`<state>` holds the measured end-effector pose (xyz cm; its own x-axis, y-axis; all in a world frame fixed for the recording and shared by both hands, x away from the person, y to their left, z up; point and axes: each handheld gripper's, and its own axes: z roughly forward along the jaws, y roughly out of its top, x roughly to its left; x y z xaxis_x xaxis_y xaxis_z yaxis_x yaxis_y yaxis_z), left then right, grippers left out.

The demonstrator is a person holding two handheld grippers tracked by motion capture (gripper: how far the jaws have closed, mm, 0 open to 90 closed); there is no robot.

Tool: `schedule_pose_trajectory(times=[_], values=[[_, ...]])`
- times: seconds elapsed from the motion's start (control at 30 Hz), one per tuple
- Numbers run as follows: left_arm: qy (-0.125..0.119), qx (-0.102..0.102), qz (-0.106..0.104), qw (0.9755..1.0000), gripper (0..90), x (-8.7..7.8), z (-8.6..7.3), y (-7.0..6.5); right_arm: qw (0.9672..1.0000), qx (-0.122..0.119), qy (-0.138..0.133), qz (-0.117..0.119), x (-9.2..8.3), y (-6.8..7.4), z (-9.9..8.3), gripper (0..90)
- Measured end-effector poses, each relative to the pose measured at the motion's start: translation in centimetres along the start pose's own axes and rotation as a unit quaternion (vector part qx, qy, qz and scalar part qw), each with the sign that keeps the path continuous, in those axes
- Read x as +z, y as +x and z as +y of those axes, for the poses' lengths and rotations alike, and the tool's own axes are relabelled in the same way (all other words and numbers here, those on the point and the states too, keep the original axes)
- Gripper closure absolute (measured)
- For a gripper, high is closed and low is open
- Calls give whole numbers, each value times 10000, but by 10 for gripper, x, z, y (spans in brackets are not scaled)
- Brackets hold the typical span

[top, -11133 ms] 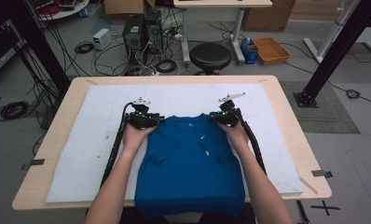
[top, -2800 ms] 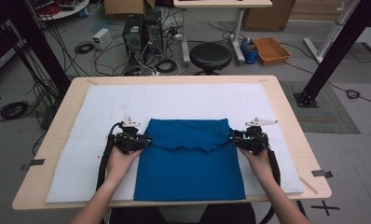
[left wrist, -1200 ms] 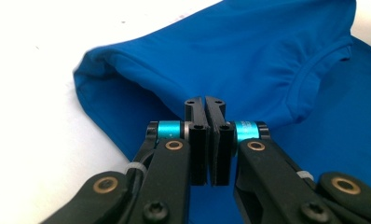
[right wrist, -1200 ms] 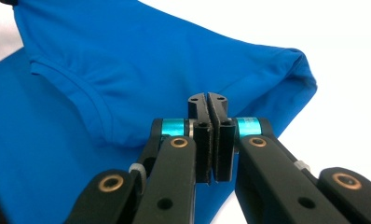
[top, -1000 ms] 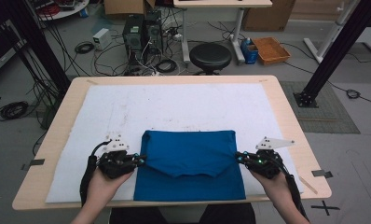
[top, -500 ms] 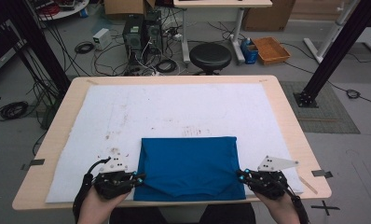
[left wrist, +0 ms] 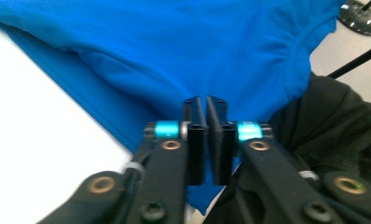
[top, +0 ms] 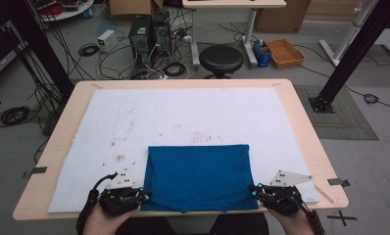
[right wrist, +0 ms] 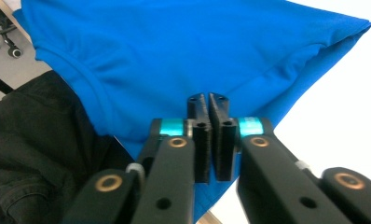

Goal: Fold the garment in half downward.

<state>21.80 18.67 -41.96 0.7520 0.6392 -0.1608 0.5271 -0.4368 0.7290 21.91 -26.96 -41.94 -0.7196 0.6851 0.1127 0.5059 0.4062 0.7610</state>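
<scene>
We have the blue T-shirt (top: 198,177) folded in half on the white mat (top: 183,117), lying against the near edge of the table (top: 301,127), its lower hem just over the mat's border. Our left gripper (top: 143,196) sits at the shirt's near left corner and our right gripper (top: 254,189) at its near right corner. In the left gripper view the 2 jaws stand a narrow slit apart, having just been easing open, and the cloth lies beyond and under the tips, no fold visibly pinched; the same holds in the right gripper view, where the slit is thinner.

The risks we see from here:
- With both grips loosening, a layer may cling to a pad and lift as we draw back, spoiling the fold.
- The shirt sits so close to the edge that a small tug toward us could slide it off onto the dark trousers (right wrist: 30,140) below.
</scene>
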Motion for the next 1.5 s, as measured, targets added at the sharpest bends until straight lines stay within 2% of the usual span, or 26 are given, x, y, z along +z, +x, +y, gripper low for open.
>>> schedule_pose_trajectory(times=[0.07,0.27,0.4,0.47,0.6,0.73,0.93,1.1,1.2,1.4,1.5], values=[[4,16,0,10000,755,1,0,0,10000,-19,-38,-29,0,-1,0,828],[-149,-20,240,9996,507,-1,8,6,9995,40,-211,-214,-4,-9,6,740],[-298,41,466,9985,439,-1,18,16,9984,-19,-428,-382,-2,-22,18,646],[-403,65,504,9979,431,1,24,22,9975,-91,-506,-475,2,-29,24,601],[-539,88,551,9970,408,5,38,32,9971,25,-620,-445,12,-47,37,534],[-657,96,574,9961,389,10,55,45,9960,107,-712,-535,21,-64,51,480],[-977,174,637,9930,365,22,73,61,9944,226,-862,-561,26,-82,65,435],[-1048,287,622,9921,361,32,79,66,9936,297,-917,-596,27,-91,68,420],[-1085,294,716,9911,362,36,81,72,9933,352,-910,-614,29,-95,68,415],[-1230,276,891,9880,361,38,82,78,9920,435,-925,-737,32,-103,66,401],[-1244,281,866,9881,361,37,79,78,9912,475,-940,-800,33,-106,63,397]])
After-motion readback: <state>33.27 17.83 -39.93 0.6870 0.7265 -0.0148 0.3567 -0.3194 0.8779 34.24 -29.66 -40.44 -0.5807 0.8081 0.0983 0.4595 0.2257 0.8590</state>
